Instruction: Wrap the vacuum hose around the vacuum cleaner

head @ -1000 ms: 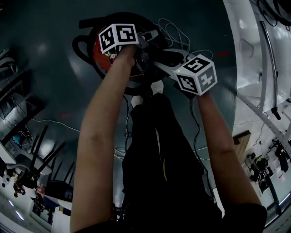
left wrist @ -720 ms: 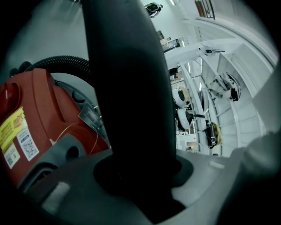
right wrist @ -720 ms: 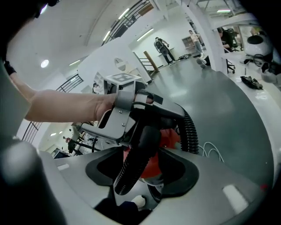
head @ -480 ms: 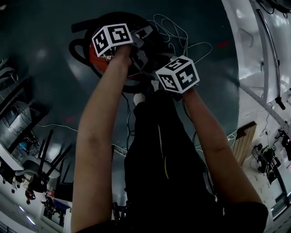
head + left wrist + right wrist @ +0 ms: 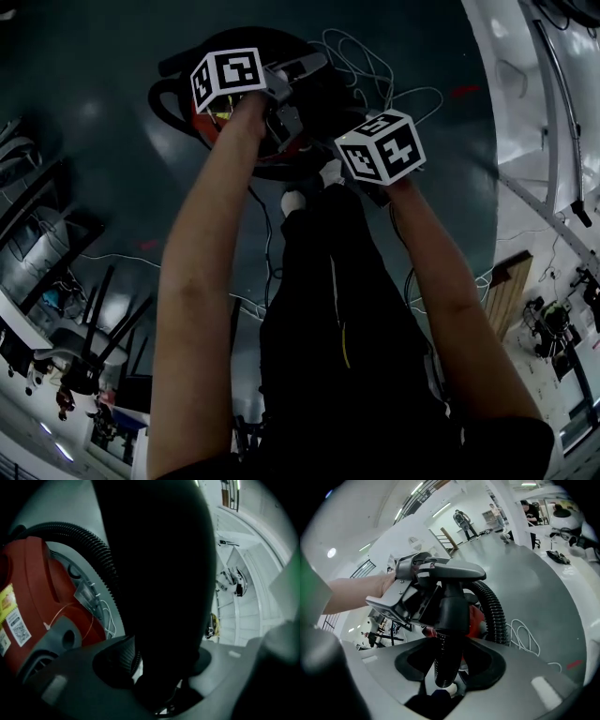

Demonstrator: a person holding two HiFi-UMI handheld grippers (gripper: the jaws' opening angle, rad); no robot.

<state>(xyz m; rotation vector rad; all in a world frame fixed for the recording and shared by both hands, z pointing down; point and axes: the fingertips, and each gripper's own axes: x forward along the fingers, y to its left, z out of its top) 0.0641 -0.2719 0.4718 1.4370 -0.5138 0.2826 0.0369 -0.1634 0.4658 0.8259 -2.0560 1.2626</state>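
The red vacuum cleaner [image 5: 204,120] [image 5: 33,597] stands on the dark floor, with its black ribbed hose [image 5: 161,98] [image 5: 101,559] [image 5: 492,606] looped round it. My left gripper [image 5: 274,92] [image 5: 159,667] is over the cleaner. Its jaws have just been opening and stand open around the hose's dark handle piece [image 5: 159,573] [image 5: 450,571]. My right gripper [image 5: 354,127] [image 5: 445,677] is just to the right. Its jaws have just been closing and are shut on the ribbed hose end below the black cuff [image 5: 451,613].
A white power cable [image 5: 366,56] [image 5: 525,634] lies in loose loops on the floor behind the cleaner. The person's black trouser legs and white shoes [image 5: 292,200] stand right beside it. Chairs [image 5: 84,328] are at the left and white railings [image 5: 548,112] at the right.
My right gripper has shifted left toward the cleaner, and its marker cube has rolled. The left gripper has stayed over the red body.
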